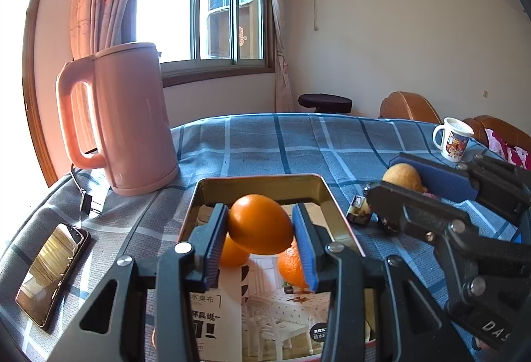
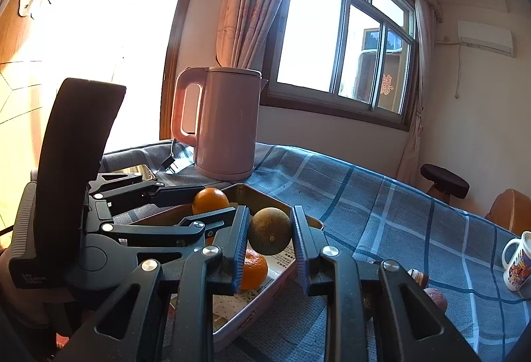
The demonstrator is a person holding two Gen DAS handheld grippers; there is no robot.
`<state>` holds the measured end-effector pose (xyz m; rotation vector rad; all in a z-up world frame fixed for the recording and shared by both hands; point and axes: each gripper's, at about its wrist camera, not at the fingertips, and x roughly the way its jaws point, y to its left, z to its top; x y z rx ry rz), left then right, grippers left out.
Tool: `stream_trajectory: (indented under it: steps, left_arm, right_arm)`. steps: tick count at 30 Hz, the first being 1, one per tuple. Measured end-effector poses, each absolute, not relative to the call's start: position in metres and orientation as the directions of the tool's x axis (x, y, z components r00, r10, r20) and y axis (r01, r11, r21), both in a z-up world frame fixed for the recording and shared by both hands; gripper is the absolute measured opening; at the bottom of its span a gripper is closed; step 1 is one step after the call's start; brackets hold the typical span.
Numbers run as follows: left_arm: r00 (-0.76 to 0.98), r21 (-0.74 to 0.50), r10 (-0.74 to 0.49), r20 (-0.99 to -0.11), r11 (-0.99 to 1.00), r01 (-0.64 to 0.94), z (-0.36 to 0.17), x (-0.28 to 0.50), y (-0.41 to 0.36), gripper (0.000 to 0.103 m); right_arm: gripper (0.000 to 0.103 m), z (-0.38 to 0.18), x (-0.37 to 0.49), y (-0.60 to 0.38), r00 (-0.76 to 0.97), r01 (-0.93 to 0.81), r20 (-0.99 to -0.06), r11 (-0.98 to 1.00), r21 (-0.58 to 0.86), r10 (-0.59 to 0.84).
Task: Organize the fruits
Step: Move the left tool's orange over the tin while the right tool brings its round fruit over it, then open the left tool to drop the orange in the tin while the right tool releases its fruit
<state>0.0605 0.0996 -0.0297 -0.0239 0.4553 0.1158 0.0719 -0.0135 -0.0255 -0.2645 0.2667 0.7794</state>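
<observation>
A: What is held by the left gripper [image 1: 260, 240]?

B: An orange [image 1: 260, 224] is clamped between its blue pads and is carried just above the metal tin [image 1: 335, 206]. Below the pads, two more oranges are seen on the printed sheet that lines the tin: one orange [image 1: 232, 250] under the left pad, another [image 1: 292, 267] beside the right pad.

A: And the right gripper [image 2: 270, 242]?

B: Its jaws are closed on a dull yellow-green citrus fruit [image 2: 270, 230], perhaps a lemon, though the kind cannot be told for certain. The fruit is held over the tin's near edge [image 2: 282, 279], with an orange [image 2: 254, 269] seen in the tin directly beneath the left pad.

A: How much of the sorting is judged to be done?

B: Two oranges are already in the tin, and two further fruits are gripped over it but not yet set down. Both still have to be lowered and released.

A: Is anything left on the tablecloth [image 1: 265, 142]?

B: To the right of the right gripper a reddish round fruit [image 2: 436, 299] is seen on the cloth, and small wrapped items [image 1: 358, 212] lie between the tin and that gripper. Whether these belong in the tin cannot be told. The pink kettle [image 1: 132, 119], the phone [image 1: 53, 272] and the mug [image 1: 453, 139] are judged to be no part of the job.
</observation>
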Motion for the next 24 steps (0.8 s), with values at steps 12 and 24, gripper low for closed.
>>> stream_trajectory:
  steps: [12,24]
  left_arm:
    - [0.871,-0.001,0.108,-0.479,0.992,-0.123,-0.033,0.066,0.110,0.042]
    - [0.845,-0.026,0.067,-0.531,0.995,-0.095,-0.038,0.071,0.116,0.042]
  right_arm:
    - [0.027,-0.038,0.076,-0.003,0.659,-0.731,-0.374,0.672,-0.116,0.653]
    - [0.027,-0.046,0.082,0.011,0.618,-0.757,-0.444,0.643,-0.114,0.649]
